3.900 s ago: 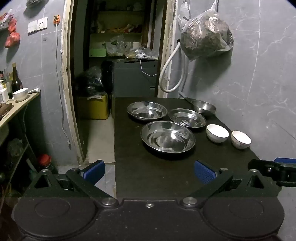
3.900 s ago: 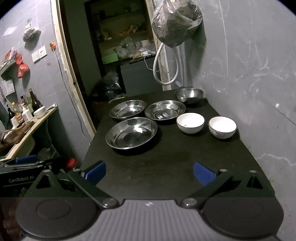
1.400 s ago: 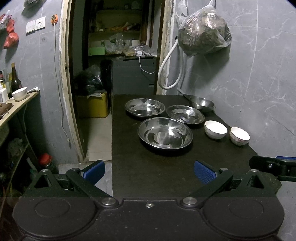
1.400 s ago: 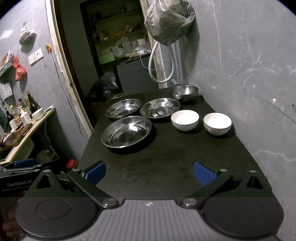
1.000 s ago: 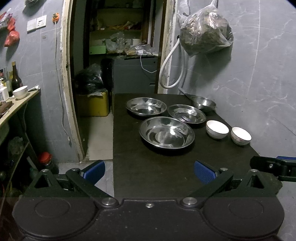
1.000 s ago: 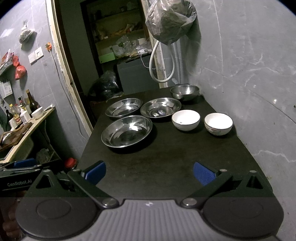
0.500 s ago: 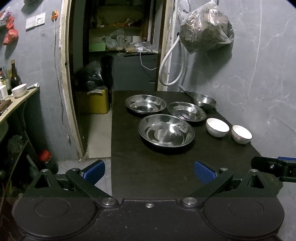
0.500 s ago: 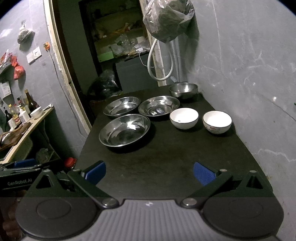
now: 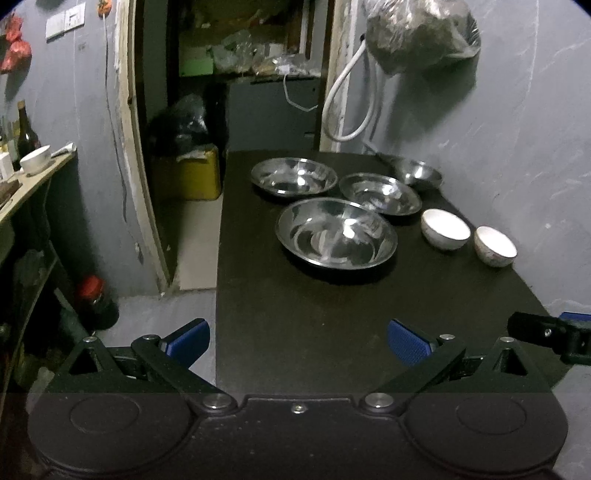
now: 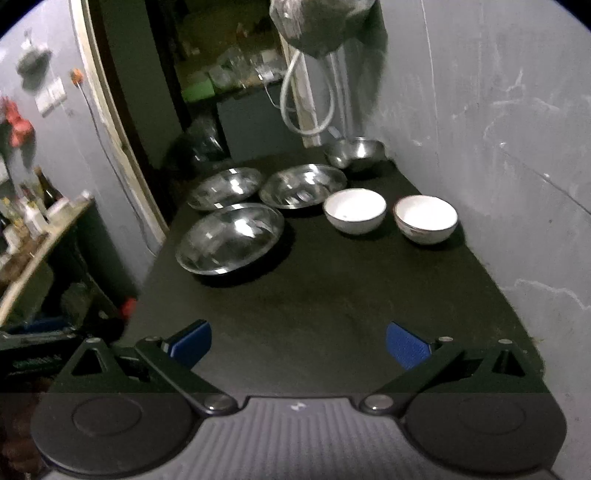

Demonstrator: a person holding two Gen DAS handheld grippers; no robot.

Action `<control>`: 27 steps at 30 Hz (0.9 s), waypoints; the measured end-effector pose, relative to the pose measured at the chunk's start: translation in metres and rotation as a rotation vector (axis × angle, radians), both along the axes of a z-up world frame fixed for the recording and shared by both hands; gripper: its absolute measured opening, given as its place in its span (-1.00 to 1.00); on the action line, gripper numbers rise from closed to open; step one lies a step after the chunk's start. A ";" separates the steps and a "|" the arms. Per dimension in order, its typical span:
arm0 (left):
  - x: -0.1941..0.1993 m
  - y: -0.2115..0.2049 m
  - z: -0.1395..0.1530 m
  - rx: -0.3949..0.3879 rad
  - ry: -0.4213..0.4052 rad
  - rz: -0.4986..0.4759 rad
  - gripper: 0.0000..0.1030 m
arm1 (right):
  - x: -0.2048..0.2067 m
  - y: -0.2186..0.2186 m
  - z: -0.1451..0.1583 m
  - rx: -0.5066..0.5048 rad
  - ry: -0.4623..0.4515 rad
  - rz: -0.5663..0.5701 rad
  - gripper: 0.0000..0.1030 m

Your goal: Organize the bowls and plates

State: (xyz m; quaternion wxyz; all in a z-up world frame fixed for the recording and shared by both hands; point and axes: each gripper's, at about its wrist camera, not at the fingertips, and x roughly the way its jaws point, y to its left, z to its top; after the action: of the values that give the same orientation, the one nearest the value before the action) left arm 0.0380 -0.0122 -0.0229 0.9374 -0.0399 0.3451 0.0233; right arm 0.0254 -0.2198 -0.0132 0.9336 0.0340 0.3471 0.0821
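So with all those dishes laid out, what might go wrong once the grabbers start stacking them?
The largest steel plate sits near the table's left edge, so a nudge might push it off. The two white bowls stand close together; grabbing one may knock the other. Both grippers are open and empty.

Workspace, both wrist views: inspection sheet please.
Surface: black table, near half bare.
Job's things: three steel plates, one steel bowl, two white bowls, all separate, none stacked.
Clutter: nothing seen on the table.
Grippers: left gripper and right gripper open, empty, short of the dishes.
Cables: white hose looped on the wall.
Surroundings: hanging bag, open doorway, side shelf.
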 end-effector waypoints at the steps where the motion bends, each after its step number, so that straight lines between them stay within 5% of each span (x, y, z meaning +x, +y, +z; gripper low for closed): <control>1: 0.002 0.000 -0.002 -0.003 0.008 0.005 0.98 | 0.004 0.002 -0.002 -0.027 0.019 -0.004 1.00; 9: 0.032 0.000 -0.011 -0.003 0.071 0.066 0.98 | 0.046 0.003 -0.009 -0.104 0.178 0.015 1.00; 27: 0.113 -0.010 0.004 0.034 0.180 0.192 0.98 | 0.133 -0.007 0.000 -0.060 0.285 0.097 1.00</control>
State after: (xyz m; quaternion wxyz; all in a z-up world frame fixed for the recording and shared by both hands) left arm 0.1507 -0.0218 -0.0188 0.8967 -0.0547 0.4219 0.1220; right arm 0.1587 -0.2271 -0.0134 0.8705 0.0009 0.4796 0.1108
